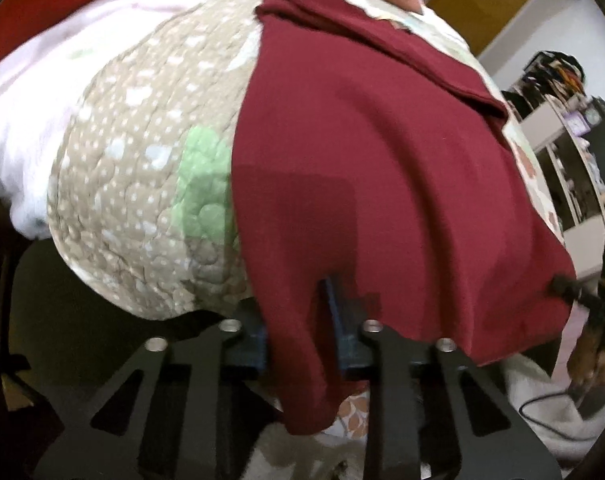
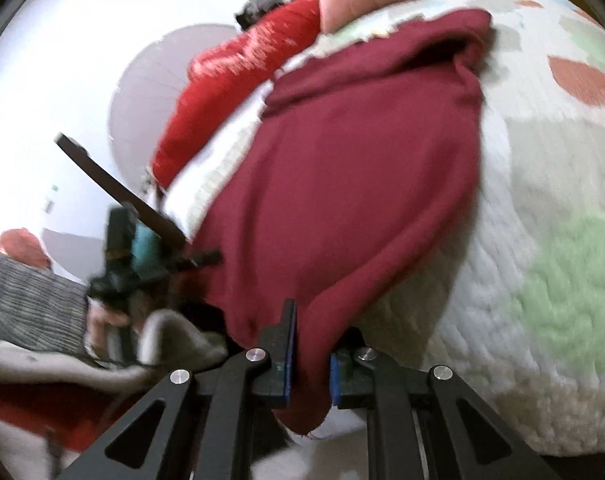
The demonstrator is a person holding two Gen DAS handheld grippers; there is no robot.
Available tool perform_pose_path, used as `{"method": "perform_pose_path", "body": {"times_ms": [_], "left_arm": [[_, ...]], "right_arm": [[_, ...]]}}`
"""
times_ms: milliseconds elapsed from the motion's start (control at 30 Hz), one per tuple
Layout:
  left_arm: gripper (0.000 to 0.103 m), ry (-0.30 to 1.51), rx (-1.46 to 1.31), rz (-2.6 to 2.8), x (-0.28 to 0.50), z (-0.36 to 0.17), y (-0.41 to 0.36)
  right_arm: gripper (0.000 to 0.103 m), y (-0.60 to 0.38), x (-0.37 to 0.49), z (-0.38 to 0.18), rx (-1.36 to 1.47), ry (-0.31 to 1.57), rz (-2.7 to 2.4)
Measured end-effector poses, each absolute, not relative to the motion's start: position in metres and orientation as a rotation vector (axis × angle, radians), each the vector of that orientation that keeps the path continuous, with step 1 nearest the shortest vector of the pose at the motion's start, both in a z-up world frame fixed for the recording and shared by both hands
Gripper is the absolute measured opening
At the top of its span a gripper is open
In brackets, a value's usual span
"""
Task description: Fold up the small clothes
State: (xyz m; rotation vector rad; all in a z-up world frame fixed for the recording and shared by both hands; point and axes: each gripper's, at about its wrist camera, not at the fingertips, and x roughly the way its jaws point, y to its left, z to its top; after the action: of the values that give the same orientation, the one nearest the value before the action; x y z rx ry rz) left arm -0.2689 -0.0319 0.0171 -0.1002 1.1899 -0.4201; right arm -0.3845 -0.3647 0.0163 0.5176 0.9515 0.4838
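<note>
Both tongs, left tongs [image 1: 302, 340] and right tongs [image 2: 310, 364], are pinched shut on the near edge of the maroon garment [image 1: 374, 184], which lies spread on the quilted bedspread [image 1: 142, 200]. For a clean fold, lift both corners level and carry them toward the garment's far hem. The right wrist view alone shows the red pillow [image 2: 238, 80] beyond the garment; the left alone shows the shelf [image 1: 562, 152].

Dark maroon knit garment [image 1: 366, 184], soft matte fabric, spread over the quilted patchwork bedspread [image 1: 142, 184]. Far end has a folded-over flap with a hemmed edge. Near edge lifted off the bed, bunched into two pinched corners, cloth hanging slack and creased below each.
</note>
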Motion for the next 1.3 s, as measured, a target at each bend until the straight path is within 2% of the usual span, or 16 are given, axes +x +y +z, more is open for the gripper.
{"method": "perform_pose_path", "body": {"times_ms": [167, 367, 567, 600, 633, 667, 700, 733, 867, 933, 1067, 1167, 1233, 1267, 1300], "left_arm": [[0.015, 1.152, -0.243, -0.473, -0.251, 0.037, -0.014], [0.013, 1.098, -0.251, -0.477, -0.229, 0.058, -0.011], [0.015, 1.122, -0.187, -0.45, -0.234, 0.051, -0.014], [0.018, 1.135, -0.19, -0.442, -0.235, 0.047, -0.012], [0.028, 1.157, -0.202, -0.437, -0.235, 0.042, -0.01], [0.042, 1.174, -0.214, -0.434, -0.236, 0.038, -0.009], [0.048, 1.196, -0.235, -0.429, -0.237, 0.034, -0.007], [0.053, 1.207, -0.257, -0.429, -0.239, 0.031, -0.005], [0.058, 1.226, -0.27, -0.454, -0.247, 0.027, -0.007], [0.069, 1.241, -0.266, -0.443, -0.248, 0.021, -0.012], [0.069, 1.296, -0.259, -0.455, -0.25, 0.008, -0.026], [0.069, 1.3, -0.209, -0.463, -0.255, 0.003, -0.033], [0.066, 1.309, -0.195, -0.464, -0.256, -0.001, -0.036], [0.054, 1.306, -0.2, -0.467, -0.256, -0.001, -0.035], [0.047, 1.303, -0.201, -0.468, -0.254, 0.0, -0.037]], "right_arm": [[0.012, -0.382, -0.365, 0.039, 0.603, 0.825, 0.495], [0.008, -0.41, -0.352, 0.063, 0.708, 0.657, 0.47], [0.01, -0.403, -0.352, 0.06, 0.565, 0.835, 0.395], [0.023, -0.404, -0.357, 0.055, 0.546, 0.869, 0.389], [0.048, -0.404, -0.36, 0.051, 0.523, 0.906, 0.374], [0.057, -0.403, -0.365, 0.044, 0.505, 0.954, 0.354], [0.062, -0.404, -0.37, 0.037, 0.505, 0.99, 0.344], [0.062, -0.403, -0.373, 0.031, 0.509, 1.019, 0.341], [0.062, -0.41, -0.389, 0.004, 0.55, 1.103, 0.343], [0.062, -0.41, -0.389, -0.006, 0.585, 1.115, 0.364], [0.062, -0.399, -0.383, -0.023, 0.616, 1.125, 0.419], [0.052, -0.384, -0.374, -0.027, 0.592, 1.128, 0.472], [0.033, -0.377, -0.371, -0.029, 0.562, 1.128, 0.476], [0.029, -0.376, -0.369, -0.029, 0.565, 1.124, 0.476], [0.021, -0.376, -0.367, -0.03, 0.586, 1.115, 0.487]]}}
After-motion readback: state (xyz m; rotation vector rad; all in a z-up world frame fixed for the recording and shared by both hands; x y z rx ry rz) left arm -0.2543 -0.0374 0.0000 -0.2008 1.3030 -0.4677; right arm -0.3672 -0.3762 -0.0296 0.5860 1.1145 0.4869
